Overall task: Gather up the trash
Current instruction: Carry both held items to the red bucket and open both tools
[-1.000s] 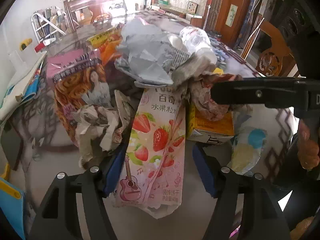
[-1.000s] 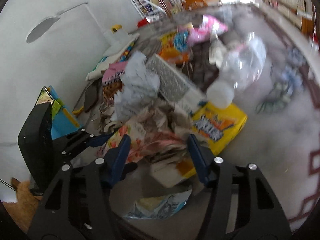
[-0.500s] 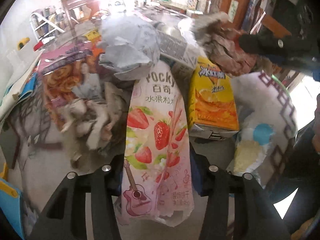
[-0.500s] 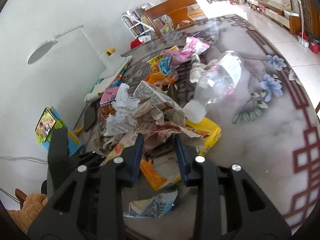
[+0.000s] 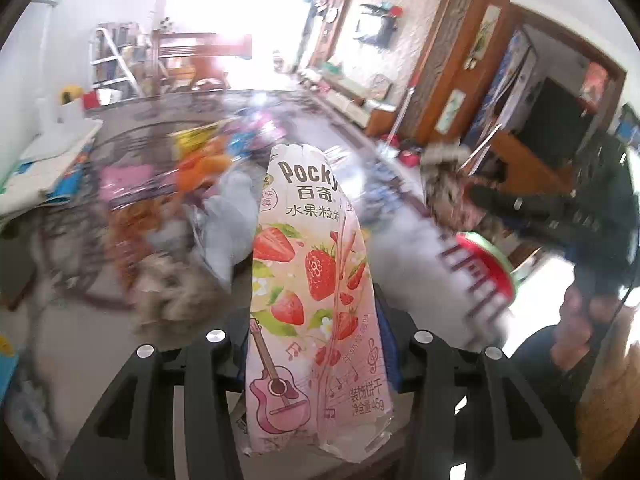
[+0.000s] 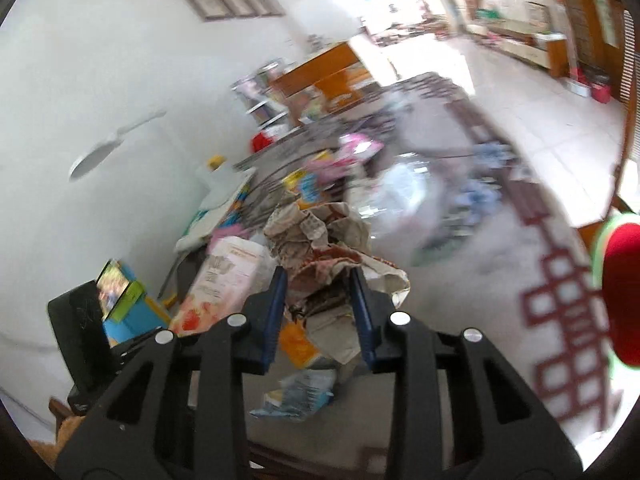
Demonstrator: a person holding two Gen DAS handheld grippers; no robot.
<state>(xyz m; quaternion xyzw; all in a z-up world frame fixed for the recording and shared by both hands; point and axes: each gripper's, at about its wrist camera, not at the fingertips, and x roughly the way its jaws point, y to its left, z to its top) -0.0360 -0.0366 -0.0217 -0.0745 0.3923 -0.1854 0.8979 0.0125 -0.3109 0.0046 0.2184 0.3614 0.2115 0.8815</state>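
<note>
Both grippers now carry a piece of trash clear of the heap. The left gripper [image 5: 316, 320], whose jaws have just been closing, is clamped across the lower half of the pink strawberry snack packet [image 5: 308, 280]; a second ago the packet lay flat on the table [image 5: 404, 252] between jaws spread apart, and now it stands up between them with the blurred pile of wrappers [image 5: 172, 216] behind and below it. The right gripper [image 6: 320, 304] has its jaws pressed together on the crumpled brown paper wad [image 6: 324, 248], which a second ago sat on top of the heap between wider jaws; from the left wrist view that wad now hangs off to the right, over the table's edge. A red and green rim [image 6: 620, 280], possibly a bin, shows at the right edge of the right wrist view. Judgement: two picks secured, drop-off comes next; a clear plastic bottle [image 6: 400, 192] and other wrappers remain on the table
</note>
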